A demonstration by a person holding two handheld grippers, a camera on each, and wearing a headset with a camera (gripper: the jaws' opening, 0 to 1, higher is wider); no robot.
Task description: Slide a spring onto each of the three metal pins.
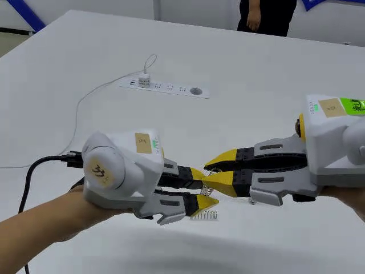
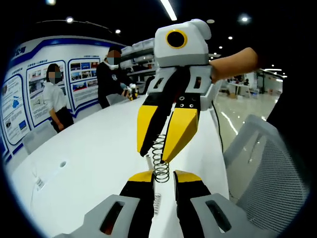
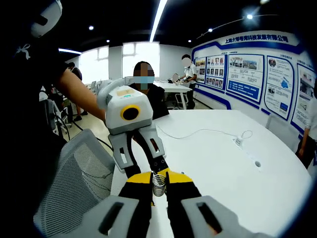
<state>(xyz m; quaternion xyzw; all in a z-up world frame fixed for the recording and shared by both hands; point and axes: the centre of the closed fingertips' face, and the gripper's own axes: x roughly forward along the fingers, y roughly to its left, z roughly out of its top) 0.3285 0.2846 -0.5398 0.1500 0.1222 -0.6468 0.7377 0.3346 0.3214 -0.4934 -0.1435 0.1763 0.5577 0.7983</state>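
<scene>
Step in hand: the person is holding a spring (image 2: 159, 148) stretched between both grippers, above the near edge of the worktop (image 1: 256, 68). It looks like a hand-over or a threading move.
Left gripper (image 2: 163, 177): its jaws are standing narrow and pinching the spring's near end.
Right gripper (image 3: 158, 179): its jaws are standing almost closed and gripping the spring's other end, tip to tip with the left gripper.
Loose spring (image 1: 210, 215): it is lying on the worktop by the near edge, just below the left gripper's jaws and not touching them.
Power strip (image 1: 165, 88): it is sitting well apart, toward the far edge.
Doing it well: keep both grippers on one line so the coil is not bending. Let one pair of jaws ease off only while the other is gripping firmly, and squeeze lightly so the coil is not getting crushed.
Hard to make out: I cannot tell whether a pin is running inside the coil, because the jaws are covering both ends.
</scene>
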